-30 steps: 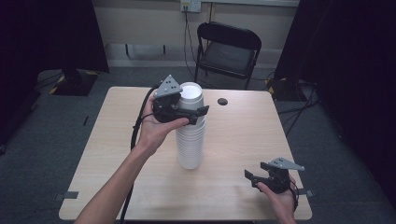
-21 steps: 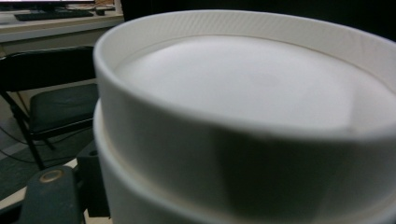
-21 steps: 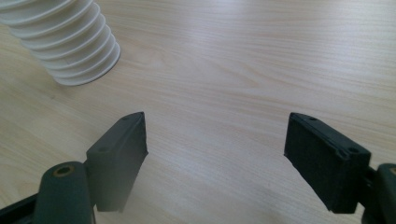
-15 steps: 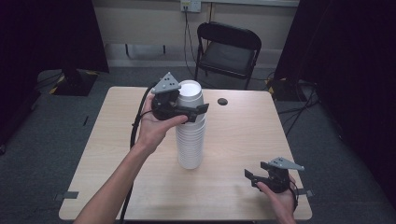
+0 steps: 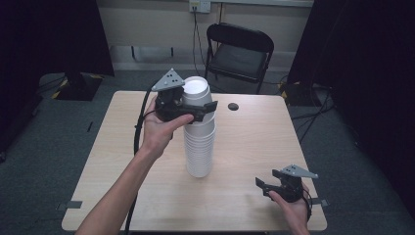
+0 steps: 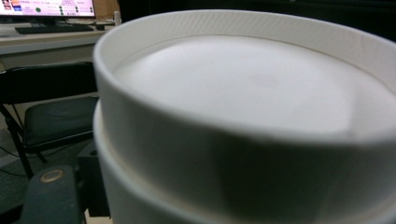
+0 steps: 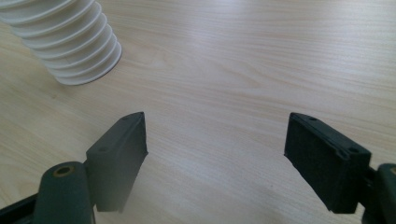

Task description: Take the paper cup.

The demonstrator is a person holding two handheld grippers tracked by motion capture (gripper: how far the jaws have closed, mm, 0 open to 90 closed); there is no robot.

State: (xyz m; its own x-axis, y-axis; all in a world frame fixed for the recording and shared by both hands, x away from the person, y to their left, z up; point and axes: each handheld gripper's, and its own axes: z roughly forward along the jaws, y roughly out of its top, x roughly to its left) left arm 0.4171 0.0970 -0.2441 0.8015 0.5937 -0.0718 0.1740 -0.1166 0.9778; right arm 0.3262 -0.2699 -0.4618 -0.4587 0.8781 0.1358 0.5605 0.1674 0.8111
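A tall stack of white paper cups (image 5: 199, 147) stands upside down in the middle of the wooden table (image 5: 274, 132). My left gripper (image 5: 205, 101) is at the stack's top, shut on the top cup (image 5: 196, 92), one jaw on each side. That cup's upturned base (image 6: 243, 93) looms close in the left gripper view. My right gripper (image 5: 264, 186) rests low near the table's front right corner, jaws wide open with bare wood between them (image 7: 215, 144). The foot of the stack (image 7: 70, 42) lies ahead and left of it.
A small dark round object (image 5: 233, 106) lies on the table behind the stack. A black folding chair (image 5: 240, 54) stands beyond the far edge. The left gripper's cable (image 5: 139, 127) hangs down over the table's left side.
My left gripper and the top cup have shifted slightly up and to the left. The right gripper has stayed put.
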